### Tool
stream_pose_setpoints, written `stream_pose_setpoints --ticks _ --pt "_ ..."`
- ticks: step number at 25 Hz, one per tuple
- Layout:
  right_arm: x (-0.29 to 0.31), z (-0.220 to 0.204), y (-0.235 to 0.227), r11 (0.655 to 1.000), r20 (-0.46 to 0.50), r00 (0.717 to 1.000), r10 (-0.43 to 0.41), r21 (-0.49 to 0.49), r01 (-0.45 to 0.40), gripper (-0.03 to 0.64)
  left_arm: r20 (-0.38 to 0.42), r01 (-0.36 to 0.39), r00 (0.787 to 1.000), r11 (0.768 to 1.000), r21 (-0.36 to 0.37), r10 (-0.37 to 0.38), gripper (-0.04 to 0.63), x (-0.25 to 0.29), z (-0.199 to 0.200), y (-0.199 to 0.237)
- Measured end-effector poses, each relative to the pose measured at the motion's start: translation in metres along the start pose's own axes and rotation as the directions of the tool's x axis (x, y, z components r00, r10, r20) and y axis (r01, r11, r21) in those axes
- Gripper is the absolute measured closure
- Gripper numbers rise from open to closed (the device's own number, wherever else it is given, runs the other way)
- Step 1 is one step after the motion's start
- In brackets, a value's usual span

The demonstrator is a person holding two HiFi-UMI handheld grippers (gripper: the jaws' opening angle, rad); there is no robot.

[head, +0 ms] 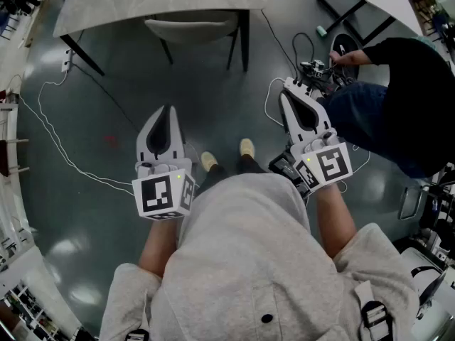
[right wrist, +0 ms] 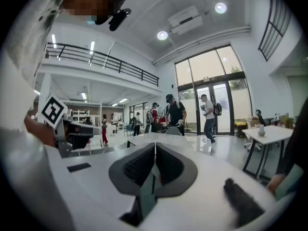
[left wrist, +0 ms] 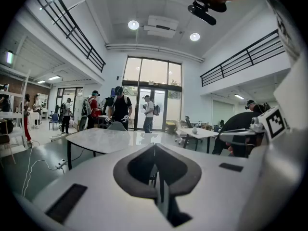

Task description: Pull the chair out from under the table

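Standing well back from the worktop (head: pixel 142 2), the person in the head view holds both forearms out ahead, wrists nearly level. The left hand-held gripper (head: pixel 169 112) points straight toward the far side. The right hand-held gripper (head: pixel 287 86) points the same way, angled a little to the left. The chair (head: pixel 192 28) sits tucked under the worktop's near edge, well apart from both grippers, with its pale seat and dark legs showing. A white cable (head: pixel 57 141) trails over the grey floor on the left, and a seated person (head: pixel 405 98) in dark clothes is close on the right.

From the left gripper view, the jaws meet in a tight line with nothing between them. The worktop (left wrist: pixel 106 139) lies beyond their tips, and the other gripper's marker cube (left wrist: pixel 276 121) shows at the right.

From the right gripper view, the jaws are likewise pressed together and empty. The worktop (right wrist: pixel 163 139) lies ahead, and several people (right wrist: pixel 175 112) stand by the far glass doors.
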State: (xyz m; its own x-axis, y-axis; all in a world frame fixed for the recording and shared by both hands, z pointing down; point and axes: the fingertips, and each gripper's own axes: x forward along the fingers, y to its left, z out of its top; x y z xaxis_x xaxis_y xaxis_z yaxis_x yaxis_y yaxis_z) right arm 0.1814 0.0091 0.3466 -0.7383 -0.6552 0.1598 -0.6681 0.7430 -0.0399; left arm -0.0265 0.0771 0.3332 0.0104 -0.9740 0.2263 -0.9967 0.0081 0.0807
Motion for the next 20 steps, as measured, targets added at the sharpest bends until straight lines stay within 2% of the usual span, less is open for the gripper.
stream_pose_setpoints --ticks 4,9,14,18,20 --pt "0.006 0.01 0.006 0.994 0.035 0.999 -0.028 0.109 0.024 0.591 0.001 -0.001 1.0 1.0 -0.006 0.001 0.58 0.0 -0.001 0.0" --pt "0.016 0.017 0.017 0.994 0.03 0.999 -0.035 0.103 0.032 0.591 0.0 -0.006 1.0 1.0 -0.01 0.006 0.58 -0.002 -0.003 0.004" --pt "0.024 0.031 0.028 0.99 0.037 0.996 -0.086 0.118 0.081 0.592 -0.009 -0.026 1.0 1.0 -0.005 0.026 0.58 -0.007 -0.005 0.019" --pt "0.034 0.039 0.036 0.976 0.04 0.99 -0.134 0.175 0.126 0.592 -0.013 -0.043 0.999 0.999 0.001 0.043 0.58 -0.009 -0.003 0.032" --pt "0.037 0.041 0.043 0.974 0.029 0.987 -0.16 0.167 0.153 0.592 -0.013 -0.042 0.999 0.999 0.001 0.042 0.58 -0.011 -0.003 0.038"
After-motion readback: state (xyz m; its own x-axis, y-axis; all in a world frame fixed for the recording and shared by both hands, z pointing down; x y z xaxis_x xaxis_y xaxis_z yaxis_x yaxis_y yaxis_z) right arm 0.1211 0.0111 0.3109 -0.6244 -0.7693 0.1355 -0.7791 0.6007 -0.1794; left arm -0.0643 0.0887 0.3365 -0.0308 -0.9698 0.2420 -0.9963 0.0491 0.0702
